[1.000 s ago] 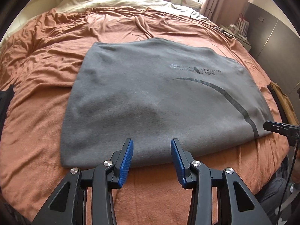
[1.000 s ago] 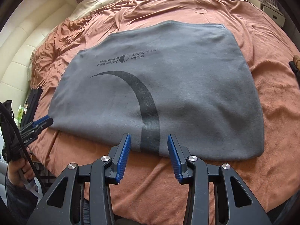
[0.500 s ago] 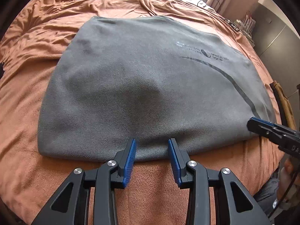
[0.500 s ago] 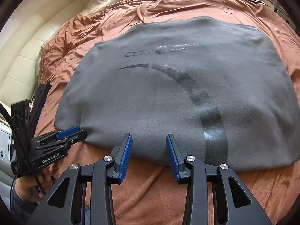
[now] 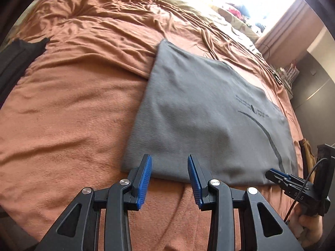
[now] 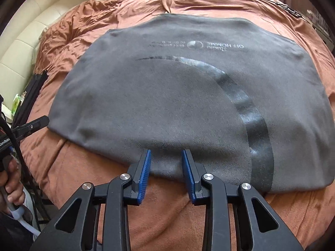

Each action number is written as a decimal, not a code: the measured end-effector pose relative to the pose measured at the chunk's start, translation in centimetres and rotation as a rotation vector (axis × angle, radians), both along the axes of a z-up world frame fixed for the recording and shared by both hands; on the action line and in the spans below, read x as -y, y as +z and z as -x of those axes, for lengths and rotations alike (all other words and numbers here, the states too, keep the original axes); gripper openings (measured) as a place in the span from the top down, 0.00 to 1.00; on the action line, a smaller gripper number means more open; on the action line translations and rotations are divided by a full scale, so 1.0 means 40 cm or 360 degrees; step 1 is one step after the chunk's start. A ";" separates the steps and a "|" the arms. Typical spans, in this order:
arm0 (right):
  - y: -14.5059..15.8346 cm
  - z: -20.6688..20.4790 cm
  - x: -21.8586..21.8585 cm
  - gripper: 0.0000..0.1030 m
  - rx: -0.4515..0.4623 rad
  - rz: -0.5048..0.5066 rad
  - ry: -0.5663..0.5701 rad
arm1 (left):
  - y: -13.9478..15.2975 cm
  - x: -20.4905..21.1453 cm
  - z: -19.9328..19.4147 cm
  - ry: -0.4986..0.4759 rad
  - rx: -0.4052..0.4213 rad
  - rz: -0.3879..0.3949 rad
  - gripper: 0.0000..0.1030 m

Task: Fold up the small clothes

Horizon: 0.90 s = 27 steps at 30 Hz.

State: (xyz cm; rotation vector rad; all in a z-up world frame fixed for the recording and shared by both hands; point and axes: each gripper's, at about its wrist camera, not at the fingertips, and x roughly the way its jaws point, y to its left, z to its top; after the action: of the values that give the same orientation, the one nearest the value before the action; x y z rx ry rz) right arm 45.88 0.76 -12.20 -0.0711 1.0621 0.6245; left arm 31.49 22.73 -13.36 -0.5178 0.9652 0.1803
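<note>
Since the earlier frame the left gripper (image 5: pixel 169 164) has swung toward the near-left corner of the grey garment (image 5: pixel 209 121); the right gripper (image 6: pixel 165 160) has closed in on its near hem. Both stand parted, holding nothing. The garment lies flat on the rust bedspread (image 5: pixel 73 115), long axis side to side, print reading away. Risk: pinching bedspread beneath the hem.
</note>
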 end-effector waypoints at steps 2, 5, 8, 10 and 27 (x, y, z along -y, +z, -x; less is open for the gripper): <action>-0.002 0.000 -0.013 0.75 -0.0003 -0.0040 0.0004 | -0.001 -0.023 0.015 0.0047 -0.0006 0.0002 0.63; -0.013 -0.001 -0.025 0.82 0.0013 -0.0058 0.0022 | -0.013 -0.048 0.031 0.0092 -0.0026 0.0054 0.63; -0.036 -0.001 -0.032 0.89 -0.0015 -0.0086 0.0044 | -0.030 -0.062 0.037 0.0107 -0.0052 0.0085 0.63; -0.043 -0.010 -0.027 0.89 -0.0023 -0.0071 0.0051 | -0.046 -0.070 0.038 0.0106 -0.0075 0.0114 0.63; -0.047 -0.048 0.005 0.90 -0.0125 -0.0131 0.0019 | -0.110 -0.125 0.036 0.0324 -0.0049 0.0478 0.67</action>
State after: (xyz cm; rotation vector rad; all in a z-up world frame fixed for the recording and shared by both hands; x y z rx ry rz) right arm 47.82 0.55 -14.07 0.0187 1.1109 0.6857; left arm 30.03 27.72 -17.76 -0.8927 0.9745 0.2282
